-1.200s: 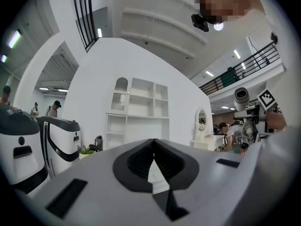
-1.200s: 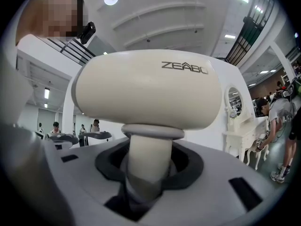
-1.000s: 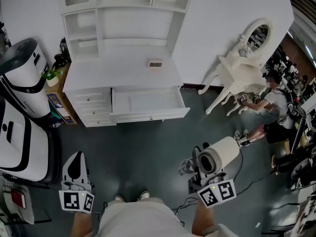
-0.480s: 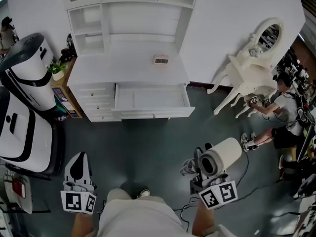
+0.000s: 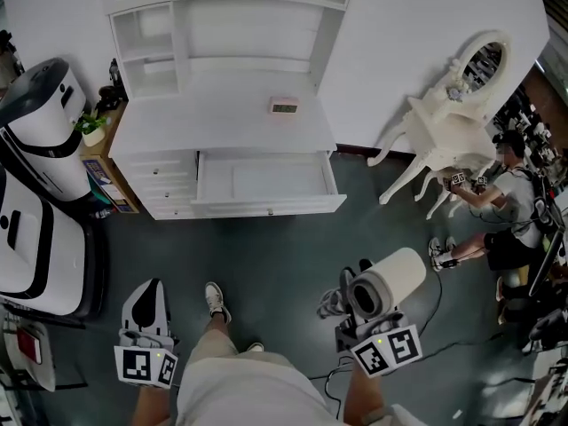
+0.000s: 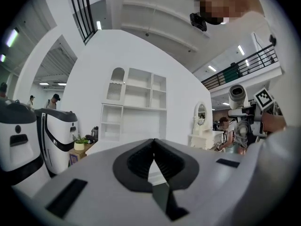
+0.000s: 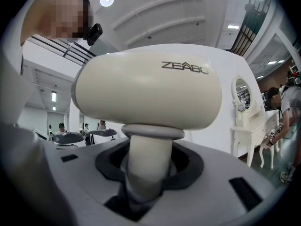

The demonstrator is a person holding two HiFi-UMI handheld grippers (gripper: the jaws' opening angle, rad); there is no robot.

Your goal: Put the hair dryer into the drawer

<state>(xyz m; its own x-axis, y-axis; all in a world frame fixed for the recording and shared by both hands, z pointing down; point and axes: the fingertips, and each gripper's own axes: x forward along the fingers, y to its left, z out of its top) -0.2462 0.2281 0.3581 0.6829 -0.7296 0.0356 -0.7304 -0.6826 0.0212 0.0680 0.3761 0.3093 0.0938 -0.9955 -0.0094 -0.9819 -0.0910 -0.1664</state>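
Note:
The cream hair dryer [image 5: 389,280] stands upright with its handle [image 7: 148,164] clamped in my right gripper [image 5: 355,307], which is shut on it at the lower right of the head view. Its barrel [image 7: 146,95] fills the right gripper view. My left gripper [image 5: 146,295] hangs at the lower left, its jaws shut on nothing, with the pads [image 6: 141,160] meeting at the tips. The white cabinet [image 5: 222,118] stands ahead across the floor with its wide drawer [image 5: 266,205] pulled open and bare inside. Both grippers are well short of it.
A small pink clock [image 5: 284,106] sits on the cabinet top. Large white machines [image 5: 40,149] stand at the left beside a potted plant [image 5: 90,130]. A white vanity table [image 5: 448,118] and a crouching person [image 5: 506,216] are at the right. The wearer's foot [image 5: 215,298] is on the dark floor.
The wearer's left foot has stepped forward toward the cabinet. Both grippers have travelled with the body, and the hair dryer stays gripped on the right.

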